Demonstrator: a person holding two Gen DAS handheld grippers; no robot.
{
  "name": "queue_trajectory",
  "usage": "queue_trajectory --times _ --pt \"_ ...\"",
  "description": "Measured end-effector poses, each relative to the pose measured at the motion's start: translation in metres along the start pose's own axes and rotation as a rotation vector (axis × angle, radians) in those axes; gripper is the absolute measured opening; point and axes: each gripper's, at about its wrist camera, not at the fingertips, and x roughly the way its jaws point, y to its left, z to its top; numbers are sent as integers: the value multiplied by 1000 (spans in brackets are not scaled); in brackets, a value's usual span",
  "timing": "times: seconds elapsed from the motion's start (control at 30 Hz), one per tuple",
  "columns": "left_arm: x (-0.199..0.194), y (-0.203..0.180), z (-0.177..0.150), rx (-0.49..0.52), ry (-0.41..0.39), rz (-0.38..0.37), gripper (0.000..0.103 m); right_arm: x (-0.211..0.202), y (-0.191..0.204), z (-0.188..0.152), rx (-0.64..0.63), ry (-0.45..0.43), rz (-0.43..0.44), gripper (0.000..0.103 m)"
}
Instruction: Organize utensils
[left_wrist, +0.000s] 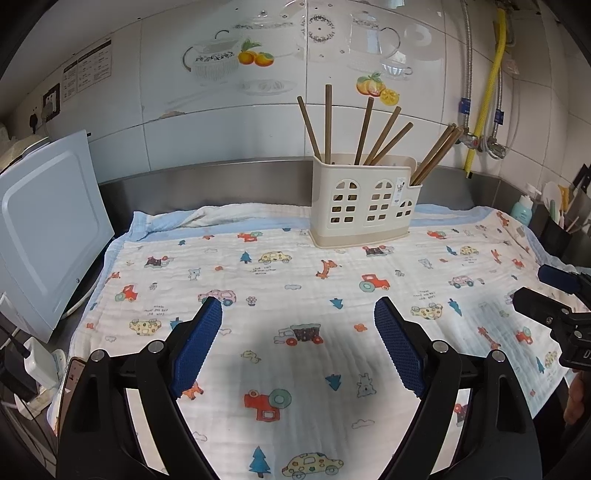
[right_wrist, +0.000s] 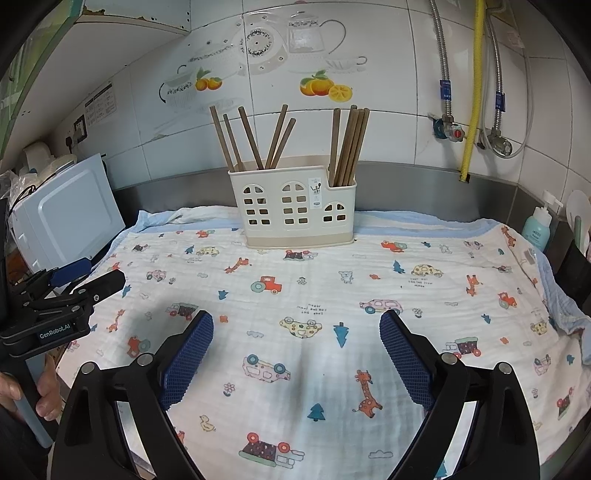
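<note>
We see the holder (left_wrist: 364, 206) upright at the far edge of the cloth (left_wrist: 295, 295), chopsticks (left_wrist: 369, 129) standing in its compartments. Left gripper (left_wrist: 299, 328) in front of the holder, jaws spread, nothing between. Right gripper (right_wrist: 295, 339) also in front, likewise wide and empty.

Brown chopsticks (right_wrist: 258, 140) upright and leaning in cream windowed holder (right_wrist: 291, 210)
</note>
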Motion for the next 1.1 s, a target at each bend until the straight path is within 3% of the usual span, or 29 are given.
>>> queue_trajectory --times 1.1 --pt "0 -1 -3 -5 4 -1 86 0 -1 -2 0 2 2 89"
